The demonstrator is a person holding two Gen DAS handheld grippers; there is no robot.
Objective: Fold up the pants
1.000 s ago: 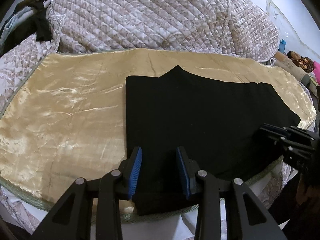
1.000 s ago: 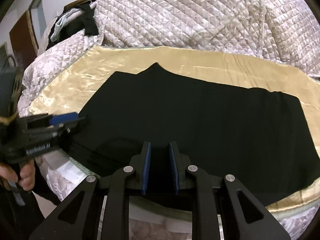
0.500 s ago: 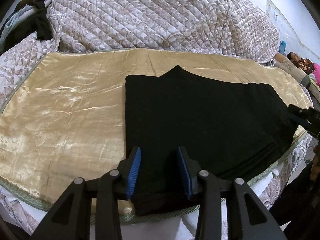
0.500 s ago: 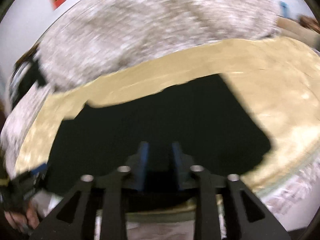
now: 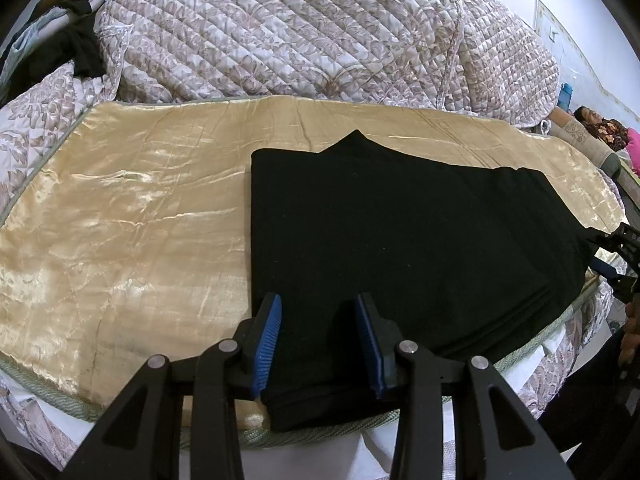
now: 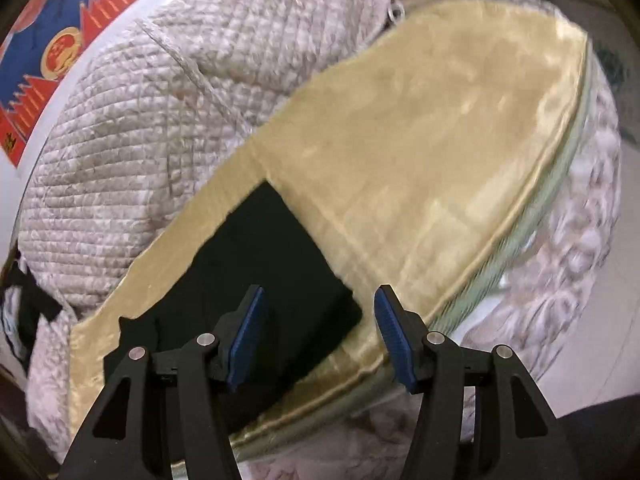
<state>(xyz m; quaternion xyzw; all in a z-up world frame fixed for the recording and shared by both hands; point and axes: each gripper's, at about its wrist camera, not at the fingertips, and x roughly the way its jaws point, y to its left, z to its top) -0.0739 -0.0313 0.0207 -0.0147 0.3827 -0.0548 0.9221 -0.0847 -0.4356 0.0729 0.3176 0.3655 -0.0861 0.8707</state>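
Observation:
The black pants (image 5: 400,240) lie flat on a shiny gold cloth (image 5: 120,220) spread on the bed. My left gripper (image 5: 318,344) is open, its blue pads either side of the near left corner of the pants, above the bed's front edge. My right gripper (image 6: 316,340) is open and empty, hovering over the right end of the pants (image 6: 260,280). It also shows at the right edge of the left wrist view (image 5: 618,260).
A quilted grey-white bedspread (image 5: 300,32) is heaped behind the gold cloth (image 6: 420,160). Dark clothes (image 5: 60,52) lie at the far left. The bed's front edge (image 5: 320,432) runs just under my left gripper. A poster (image 6: 52,52) hangs on the wall.
My right gripper opened wide and swung to the right end of the pants, tilting its view. My left gripper stayed put, still open.

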